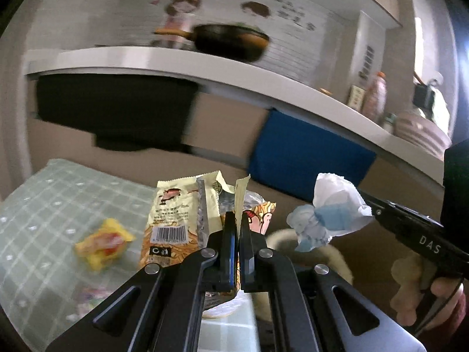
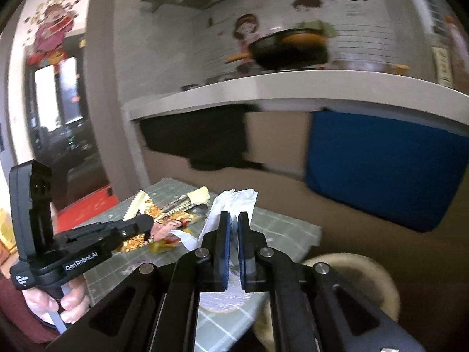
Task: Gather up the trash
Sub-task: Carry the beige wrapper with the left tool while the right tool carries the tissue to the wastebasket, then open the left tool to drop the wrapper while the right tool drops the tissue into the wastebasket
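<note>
Your left gripper [image 1: 238,226] is pressed together on the torn edge of a cream snack wrapper [image 1: 181,220], which stands up between the blue pads with its barcode panel hanging to the left of the jaws. Your right gripper [image 2: 233,228] is pinched on a crumpled white tissue [image 2: 234,205]; from the left wrist view the same tissue [image 1: 328,214] hangs off the right tongs' tips, up and to the right of your left tongs. Both pieces look lifted clear of the green checked tablecloth [image 1: 58,199].

The step in hand appears to be carrying both pieces to a bin. Keep both triggers squeezed firmly, since the wrapper is caught only by a thin strip and could slide out. Move slowly and keep the two tongs apart so the tissue does not snag on the wrapper.

Below and left of your left tongs, a yellow candy wrapper [image 1: 102,243] lies on the cloth, uncollected, with another pale scrap nearer the camera, too blurred to name. Just below the right tongs sits a round, cream-rimmed object [image 2: 366,267] beside the table; whether it is a bin or a stool cannot be told, so confirm before releasing. No trash container is clearly in view. Beyond, a dark pan [image 1: 231,41] rests on the white counter [image 1: 146,58].
</note>
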The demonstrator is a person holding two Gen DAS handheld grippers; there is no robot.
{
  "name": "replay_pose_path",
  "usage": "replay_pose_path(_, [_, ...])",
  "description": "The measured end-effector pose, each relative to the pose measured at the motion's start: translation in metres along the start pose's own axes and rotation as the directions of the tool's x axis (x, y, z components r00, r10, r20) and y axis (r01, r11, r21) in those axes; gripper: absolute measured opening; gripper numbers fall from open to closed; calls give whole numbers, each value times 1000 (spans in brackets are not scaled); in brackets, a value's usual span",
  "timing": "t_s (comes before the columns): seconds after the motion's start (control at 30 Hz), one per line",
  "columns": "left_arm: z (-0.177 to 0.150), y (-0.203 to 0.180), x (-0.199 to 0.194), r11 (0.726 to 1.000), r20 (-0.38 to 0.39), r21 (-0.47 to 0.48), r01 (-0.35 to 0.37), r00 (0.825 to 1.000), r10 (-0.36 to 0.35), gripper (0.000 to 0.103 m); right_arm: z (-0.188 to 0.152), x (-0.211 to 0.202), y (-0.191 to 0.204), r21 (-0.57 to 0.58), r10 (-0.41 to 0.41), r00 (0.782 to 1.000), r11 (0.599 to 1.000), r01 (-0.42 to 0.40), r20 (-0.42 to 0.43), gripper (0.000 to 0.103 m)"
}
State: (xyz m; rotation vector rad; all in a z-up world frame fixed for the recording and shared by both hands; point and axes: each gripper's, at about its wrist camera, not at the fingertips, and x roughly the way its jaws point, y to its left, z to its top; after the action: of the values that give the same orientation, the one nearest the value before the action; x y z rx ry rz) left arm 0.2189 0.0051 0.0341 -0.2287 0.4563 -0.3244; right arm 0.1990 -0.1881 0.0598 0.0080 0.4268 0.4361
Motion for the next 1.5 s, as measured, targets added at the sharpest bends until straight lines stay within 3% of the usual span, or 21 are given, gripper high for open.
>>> replay_pose_path(0.27, [-14,-63,55,989,-87,64,137,988,-131,2,-21,-23,-75,126,-119,993,985,118,1,5])
replay_pose_path(0.5, [-28,-90,94,980,-169,59,188,970,-176,2,-48,-16,-126,238,-151,987,958,159,-52,5])
replay_pose_path(0.73, [-48,-107,119,971,-229,67,228,951,-207,2,-70,-8,-152,267,-220,971,934,238,-97,5])
replay_pose_path(0.9, [-62,-117,142,961,-283,48,272,927,-248,2,-83,-7,-171,312,-246,962,911,271,-117,5])
replay_pose_path(1.0, [-75,-122,165,953,-368,1,302,886,-281,2,-89,-6,-179,323,-255,958,903,285,-132,5])
replay_pose_path(1.2, [-107,-123,211,957,-506,-60,283,818,-274,2,-97,1,-184,323,-260,952,898,299,-159,5])
replay_pose_path(1.27, [-115,-122,219,960,-527,-61,273,808,-264,3,-99,4,-184,320,-258,951,899,300,-169,5])
replay_pose_path(1.33, [-117,-123,214,958,-512,-29,284,819,-259,4,-101,7,-183,316,-262,949,898,307,-178,5])
replay_pose_path(1.4, [-117,-124,208,955,-514,-29,297,814,-269,5,-102,8,-184,319,-262,948,896,309,-182,5])
replay_pose_path(1.5, [-116,-121,199,948,-517,-46,316,804,-293,19,-101,10,-182,329,-260,948,892,309,-183,5])
